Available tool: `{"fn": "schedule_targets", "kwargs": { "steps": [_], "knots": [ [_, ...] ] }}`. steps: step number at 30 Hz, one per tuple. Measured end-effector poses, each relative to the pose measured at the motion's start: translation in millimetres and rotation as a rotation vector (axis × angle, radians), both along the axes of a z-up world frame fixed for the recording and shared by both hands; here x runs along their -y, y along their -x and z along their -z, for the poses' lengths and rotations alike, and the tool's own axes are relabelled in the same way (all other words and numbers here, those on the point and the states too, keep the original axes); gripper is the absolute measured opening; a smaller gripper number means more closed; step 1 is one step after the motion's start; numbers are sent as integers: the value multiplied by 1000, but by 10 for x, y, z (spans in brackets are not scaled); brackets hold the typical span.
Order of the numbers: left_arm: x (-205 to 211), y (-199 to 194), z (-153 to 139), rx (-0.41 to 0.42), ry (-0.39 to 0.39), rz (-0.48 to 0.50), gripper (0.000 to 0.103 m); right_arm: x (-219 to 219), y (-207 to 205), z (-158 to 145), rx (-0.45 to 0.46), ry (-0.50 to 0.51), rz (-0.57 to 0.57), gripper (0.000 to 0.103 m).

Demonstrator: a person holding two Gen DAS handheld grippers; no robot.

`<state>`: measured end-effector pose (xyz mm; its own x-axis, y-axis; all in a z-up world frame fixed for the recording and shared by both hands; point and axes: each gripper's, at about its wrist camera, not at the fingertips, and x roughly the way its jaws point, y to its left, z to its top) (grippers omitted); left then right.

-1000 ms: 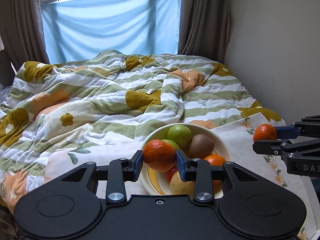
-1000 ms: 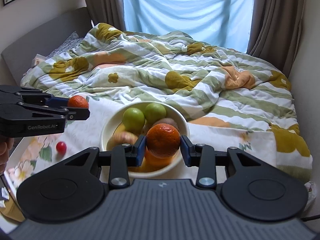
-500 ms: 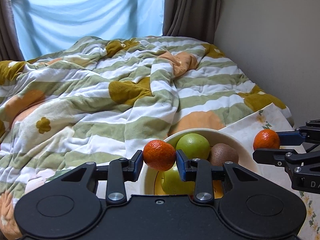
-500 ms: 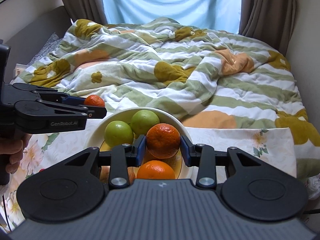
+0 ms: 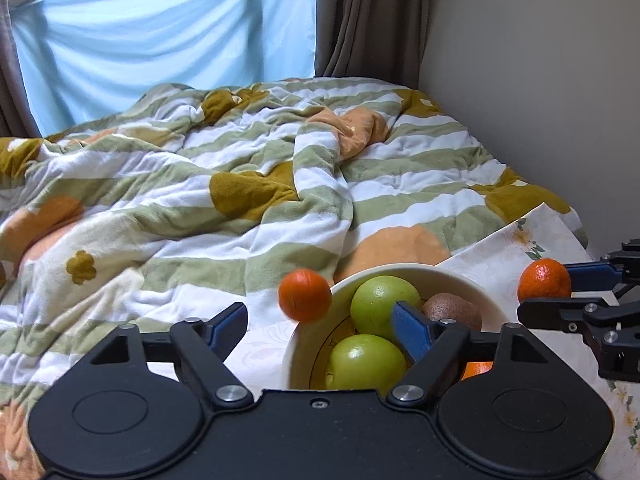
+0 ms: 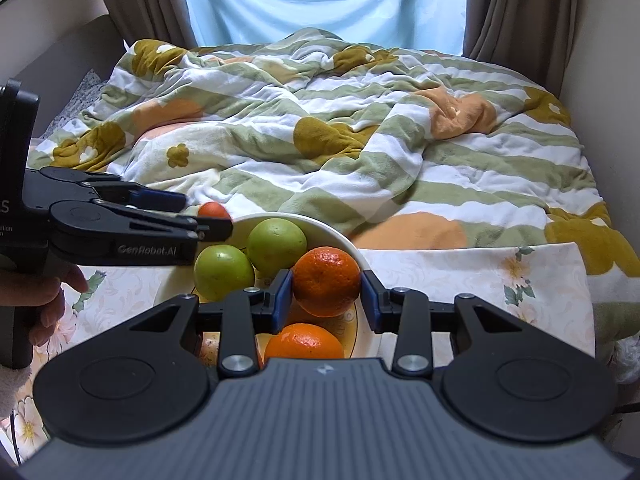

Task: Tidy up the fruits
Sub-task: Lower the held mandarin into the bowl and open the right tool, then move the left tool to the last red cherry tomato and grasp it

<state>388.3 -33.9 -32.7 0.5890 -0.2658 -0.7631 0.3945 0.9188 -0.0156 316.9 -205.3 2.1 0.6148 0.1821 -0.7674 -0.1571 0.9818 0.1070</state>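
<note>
A cream bowl (image 5: 400,270) on the flowered cloth holds two green apples (image 5: 384,302), a kiwi (image 5: 452,310) and an orange (image 6: 304,342). My left gripper (image 5: 316,328) hangs over the bowl's left rim, its jaws opening. A small tangerine (image 5: 305,295) sits loose and blurred between the blue pads (image 5: 408,332), touching neither. In the right wrist view that tangerine (image 6: 214,210) shows past the left gripper (image 6: 196,214). My right gripper (image 6: 327,300) is shut on a bigger orange (image 6: 326,280) above the bowl (image 6: 320,224).
A rumpled striped quilt (image 5: 240,200) covers the bed behind the bowl. A wall (image 5: 540,100) runs along the right side, with curtains and a blue sheet over the window at the back. A hand (image 6: 36,300) holds the left gripper's handle.
Both grippers came in over the bowl, then stopped. The left jaws have spread wide and let go of the tangerine. The right gripper keeps its hold on the orange.
</note>
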Motion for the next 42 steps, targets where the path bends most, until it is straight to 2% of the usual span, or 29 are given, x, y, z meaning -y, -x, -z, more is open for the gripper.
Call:
{"fn": "schedule_targets", "kwargs": {
  "steps": [9, 18, 30, 31, 32, 33, 35, 42],
  "knots": [
    [-329, 422, -196, 31, 24, -69, 89, -57, 39, -52, 18, 2, -16, 52],
    [-559, 687, -151, 7, 34, -138, 90, -173, 7, 21, 11, -10, -49, 52],
    [-738, 777, -38, -14, 30, -152, 90, -505, -170, 388, 2, 29, -154, 54],
    [-753, 781, -31, -14, 29, -153, 90, -519, -147, 389, 9, 28, -153, 58],
    [-762, 786, -27, -15, 28, -154, 90, -527, -124, 377, 22, 29, -151, 69],
    [-772, 792, -25, -15, 29, -155, 90, -531, -102, 363, 33, 32, -147, 86],
    [-784, 807, -30, -13, 34, -157, 90, -533, -57, 331, 60, 42, -130, 103],
    [-776, 908, -136, 10, 39, -168, 90, -487, 13, 260, 78, 52, -98, 103]
  ]
}}
